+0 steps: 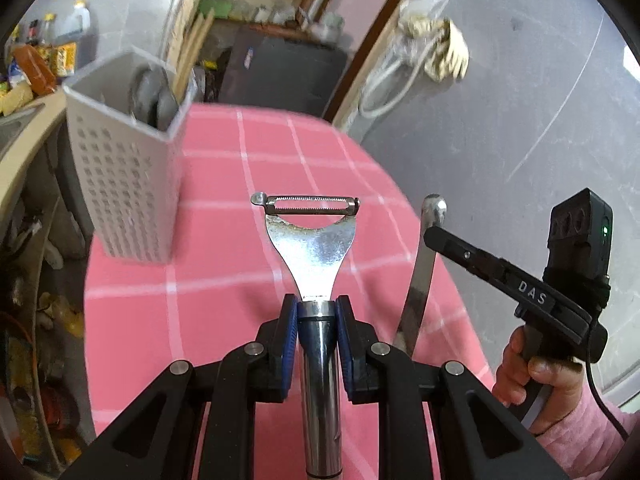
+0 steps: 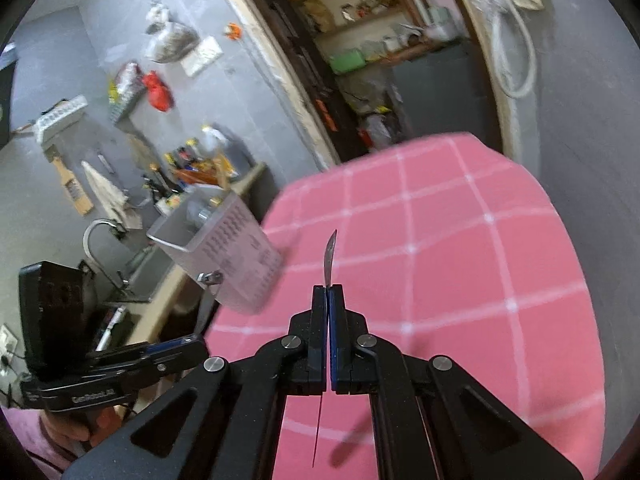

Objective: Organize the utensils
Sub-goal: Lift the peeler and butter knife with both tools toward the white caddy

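Pink white-checked tablecloth (image 1: 224, 168), grey perforated caddy (image 1: 124, 184), blue-padded black fingers (image 1: 291, 320).

Black linkage arms, silver screws and blue pads are seen on each tool (image 1: 316, 312); a pink sleeve (image 1: 580, 428) is worn.

The letters "DAS" stand in white on a small raised block on the black arm of the right gripper (image 1: 434, 236), as seen in the left wrist view. In the right wrist view, a white printed word runs along the side of the left gripper (image 2: 202, 346), on its lower black bar; it seems to begin with "Gen" and end in "AI", but it is too small and blurred to read with certainty. The bottles and packets on the counter (image 1: 28, 116) carry coloured labels, none of them legible.
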### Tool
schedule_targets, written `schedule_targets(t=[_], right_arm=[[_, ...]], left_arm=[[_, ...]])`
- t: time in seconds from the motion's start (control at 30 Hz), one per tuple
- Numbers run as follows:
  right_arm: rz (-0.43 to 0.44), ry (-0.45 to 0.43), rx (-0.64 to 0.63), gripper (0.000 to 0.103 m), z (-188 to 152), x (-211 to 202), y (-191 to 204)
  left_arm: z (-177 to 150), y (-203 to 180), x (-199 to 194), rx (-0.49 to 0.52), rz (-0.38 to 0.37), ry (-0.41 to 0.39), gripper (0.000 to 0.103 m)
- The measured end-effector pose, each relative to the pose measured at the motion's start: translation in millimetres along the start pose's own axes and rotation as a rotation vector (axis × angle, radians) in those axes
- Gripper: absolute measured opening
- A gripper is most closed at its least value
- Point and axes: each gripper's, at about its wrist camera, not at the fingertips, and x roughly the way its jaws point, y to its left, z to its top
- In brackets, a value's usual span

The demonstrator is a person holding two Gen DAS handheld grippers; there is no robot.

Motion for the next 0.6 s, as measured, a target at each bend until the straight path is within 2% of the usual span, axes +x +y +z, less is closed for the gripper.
schedule_targets(t=[0.17,0.3,0.43,0.6], right_arm=[[0.102,-0.092,-0.064,0.002,37.6,7.1,37.2],[0.191,-0.196,-0.083,0.002,75.8,18.5,67.6],[0.238,-0.277,-0.09,0.002,103.5,34.5,93.6],[0.243,-0.311,-0.096,0.002,113.0,61.0,112.4]], left_arm=[[31.4,13.8,-34.9,-0.04,0.011,-0.182,0.018],[70.9,32.2,-60.7,-0.085,0.045,-0.352,0.018],[111.0,55.8,-69.0,-0.127,0.077,-0.464,0.018],[142.3,76.2,-66.4,-0.14,0.131,-0.559,0.018]])
